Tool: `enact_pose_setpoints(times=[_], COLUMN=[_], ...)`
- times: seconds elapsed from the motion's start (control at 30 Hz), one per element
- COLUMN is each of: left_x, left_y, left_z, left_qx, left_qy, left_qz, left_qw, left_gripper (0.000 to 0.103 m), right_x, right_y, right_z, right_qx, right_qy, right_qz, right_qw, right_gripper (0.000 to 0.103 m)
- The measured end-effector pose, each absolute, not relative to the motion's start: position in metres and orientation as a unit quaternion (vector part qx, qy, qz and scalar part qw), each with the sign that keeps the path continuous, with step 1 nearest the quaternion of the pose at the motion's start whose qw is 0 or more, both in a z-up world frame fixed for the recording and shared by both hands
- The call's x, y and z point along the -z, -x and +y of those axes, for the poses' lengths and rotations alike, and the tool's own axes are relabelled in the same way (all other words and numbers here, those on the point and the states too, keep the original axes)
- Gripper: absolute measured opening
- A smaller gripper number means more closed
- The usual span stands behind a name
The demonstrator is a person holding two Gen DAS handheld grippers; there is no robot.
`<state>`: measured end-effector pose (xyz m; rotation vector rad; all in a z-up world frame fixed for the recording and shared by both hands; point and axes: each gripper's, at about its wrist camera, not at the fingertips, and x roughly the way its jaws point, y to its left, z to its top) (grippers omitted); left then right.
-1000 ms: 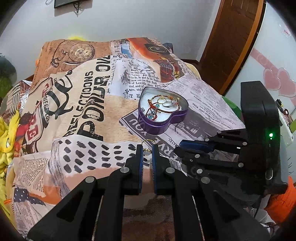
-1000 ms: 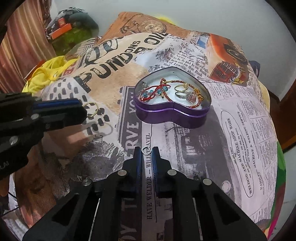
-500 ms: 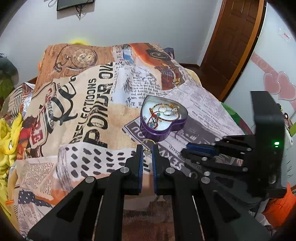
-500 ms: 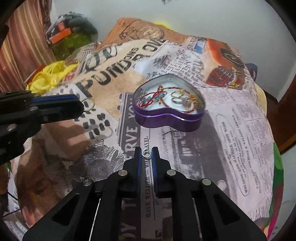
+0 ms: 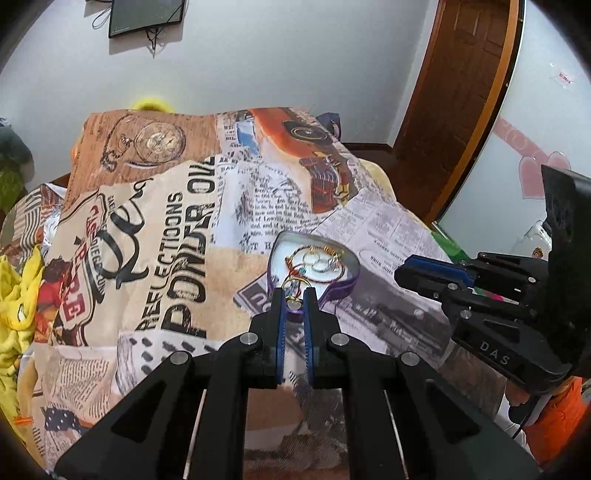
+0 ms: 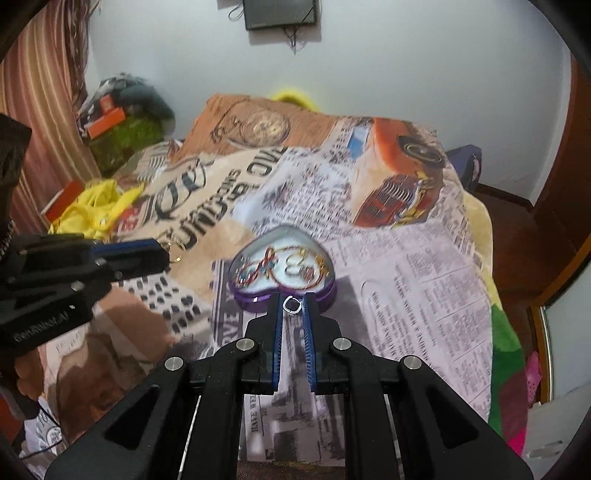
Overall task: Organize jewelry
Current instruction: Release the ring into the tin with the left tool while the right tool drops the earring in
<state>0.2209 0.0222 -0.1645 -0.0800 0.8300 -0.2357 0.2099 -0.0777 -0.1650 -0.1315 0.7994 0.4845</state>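
Both claws are gripping one ring each. Left claw (image 5: 294, 295) is pinching a gold ring (image 5: 294, 291) between its blue pads, the hoop standing up past the fingertips just in front of the near edge of the heart-shaped tin (image 5: 314, 266). Right claw (image 6: 293, 302) is clamping a small silver ring (image 6: 293, 305), also held just short of the tin's (image 6: 282, 275) near wall in its own view.

Counting what is showing: two claws, two held rings, one purple tin. That tin is lying open on the bedspread (image 5: 155, 236), a newspaper-and-poster print covering the bed, and it is sitting roughly mid-bed, nearer the right edge than the left.

Inside the tin, a red-and-gold cord bracelet with blue beads is curling across the white lining, and at least two silver rings are lying beside it; the exact number of pieces is hard to make out, since the right wrist view is blurring and the strands are overlapping.

To the left of the tin, a heap of yellow cloth (image 6: 96, 206) is lying at the bed's edge. Beyond the tin, a dark screen (image 5: 146, 16) is hanging on the wall, cut off by the frame. Right of the tin, a wooden door (image 5: 465, 96) is standing.
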Motion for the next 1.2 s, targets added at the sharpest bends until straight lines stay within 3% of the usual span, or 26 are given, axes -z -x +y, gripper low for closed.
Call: enact_pose_setpoints(times=[0.3, 1.2], left_x=[0.167, 0.216], left_y=[-0.24, -0.278], left_z=[0.015, 0.01], left_qx=[0.126, 0.15], left_qy=[0.042, 0.052], left_qz=[0.398, 0.445], left_qw=[0.908, 0.882], left_gripper=[0.007, 0.007], right_x=[0.16, 0.198], right_y=[-0.227, -0.268], right_z=[-0.075, -0.06], right_qx=[-0.235, -0.259], right_qy=[0.054, 0.041], right_qz=[0.372, 0.435], right_qw=[0.896, 0.862], right_gripper=[0.009, 0.01])
